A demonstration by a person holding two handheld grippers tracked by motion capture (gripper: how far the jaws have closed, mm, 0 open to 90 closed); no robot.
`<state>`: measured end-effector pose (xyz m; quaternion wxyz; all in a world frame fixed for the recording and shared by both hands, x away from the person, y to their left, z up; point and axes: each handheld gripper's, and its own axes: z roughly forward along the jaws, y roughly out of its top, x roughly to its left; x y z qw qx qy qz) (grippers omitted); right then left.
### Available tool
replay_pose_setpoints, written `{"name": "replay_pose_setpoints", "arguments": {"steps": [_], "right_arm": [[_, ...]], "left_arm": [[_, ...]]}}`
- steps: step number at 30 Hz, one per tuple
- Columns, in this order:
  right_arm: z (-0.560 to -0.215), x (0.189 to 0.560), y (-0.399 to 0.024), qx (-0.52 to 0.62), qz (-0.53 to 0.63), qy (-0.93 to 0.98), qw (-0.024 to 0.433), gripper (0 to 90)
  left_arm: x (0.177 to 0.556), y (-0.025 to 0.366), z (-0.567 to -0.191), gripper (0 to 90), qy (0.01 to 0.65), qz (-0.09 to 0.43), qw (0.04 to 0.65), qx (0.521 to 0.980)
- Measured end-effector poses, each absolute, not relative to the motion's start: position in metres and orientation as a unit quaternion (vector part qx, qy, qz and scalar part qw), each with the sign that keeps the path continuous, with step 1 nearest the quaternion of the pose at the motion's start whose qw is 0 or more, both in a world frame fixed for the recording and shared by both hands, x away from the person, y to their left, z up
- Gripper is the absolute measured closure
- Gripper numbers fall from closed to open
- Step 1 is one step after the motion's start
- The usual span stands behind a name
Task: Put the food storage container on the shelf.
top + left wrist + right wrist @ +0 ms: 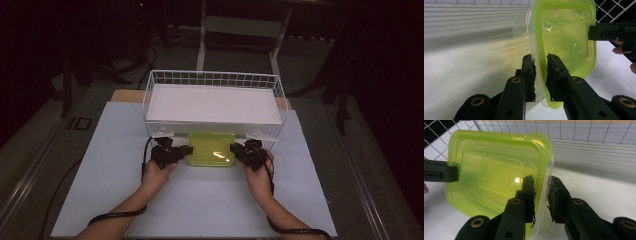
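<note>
Container [210, 148], green-lidded, sits on the table [200, 200] just at 6 o'clock of the wire basket [215, 80], with the left gripper [186, 150] at its 9 o'clock edge and the right gripper [234, 149] at 3 o'clock. The left gripper view has jaws clamping the lid rim. The right gripper view has jaws straddling the opposite rim; whether they pinch is unclear. This looks like a two-handed lift, next probably raising it level into the basket. Contents are hard to make out.

A translucent lime-green container [211, 148], a white wire-grid basket [214, 79], black grippers and a white table [200, 200].
</note>
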<state>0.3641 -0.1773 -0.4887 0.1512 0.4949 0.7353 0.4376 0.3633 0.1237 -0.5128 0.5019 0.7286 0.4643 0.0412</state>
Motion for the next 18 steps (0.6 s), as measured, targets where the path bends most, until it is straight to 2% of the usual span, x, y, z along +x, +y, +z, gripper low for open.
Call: {"name": "replay_pose_setpoints", "arguments": {"steps": [4, 10, 15, 16, 17, 18], "right_arm": [[-0.490, 0.366, -0.174, 0.493, 0.435, 0.732, 0.177, 73.0], [-0.497, 0.369, -0.170, 0.482, 0.421, 0.736, 0.221, 64.5], [-0.499, 0.370, -0.168, 0.480, 0.419, 0.735, 0.232, 62.4], [-0.499, 0.371, -0.168, 0.482, 0.418, 0.734, 0.234, 61.5], [-0.500, 0.371, -0.168, 0.484, 0.418, 0.733, 0.233, 60.0], [-0.500, 0.372, -0.168, 0.483, 0.419, 0.733, 0.231, 59.6]], "left_arm": [[0.367, 0.122, -0.513, 73.6, 0.462, 0.060, 0.504, 0.727], [0.370, 0.119, -0.517, 60.8, 0.454, 0.092, 0.504, 0.729], [0.374, 0.119, -0.519, 57.2, 0.460, 0.084, 0.512, 0.721], [0.375, 0.119, -0.519, 55.7, 0.463, 0.096, 0.506, 0.721], [0.375, 0.118, -0.519, 50.3, 0.462, 0.099, 0.507, 0.721], [0.375, 0.118, -0.519, 50.4, 0.463, 0.097, 0.506, 0.721]]}}
